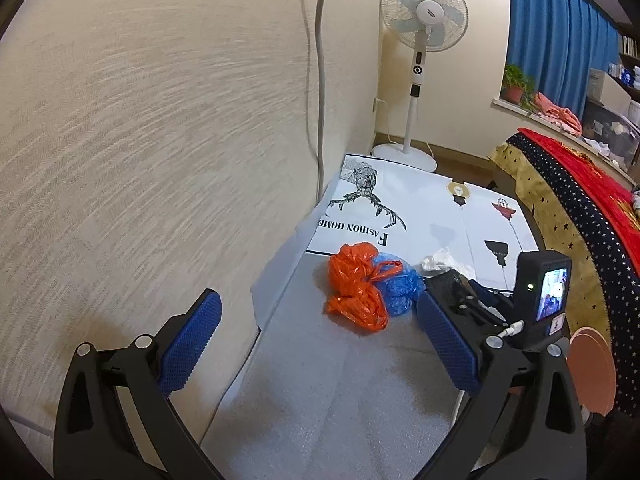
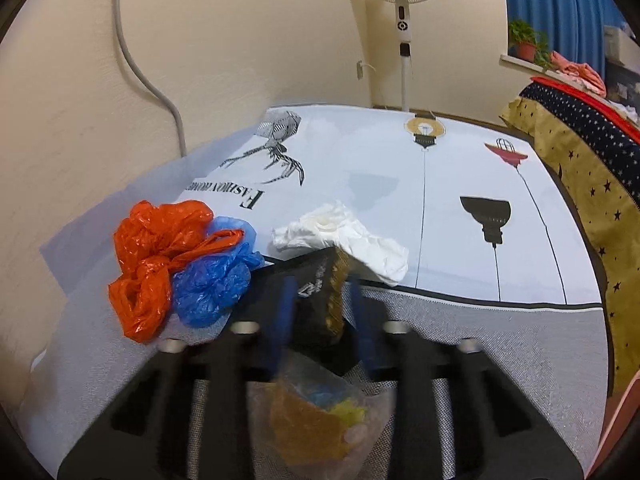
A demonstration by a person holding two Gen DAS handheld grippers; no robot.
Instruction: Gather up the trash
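Note:
On the table lie a crumpled orange plastic bag, a blue plastic bag tangled with it, and a crumpled white tissue. My right gripper is shut on a black and gold wrapper just in front of the tissue. A clear wrapper with yellow and orange contents lies under its fingers. My left gripper stands open, with nothing between its fingers, short of the orange bag. The right gripper's body shows beside it.
A grey mat and a white printed cloth cover the table, which stands against the wall on the left. A standing fan is behind it. A star-patterned bed cover and a pink round object lie to the right.

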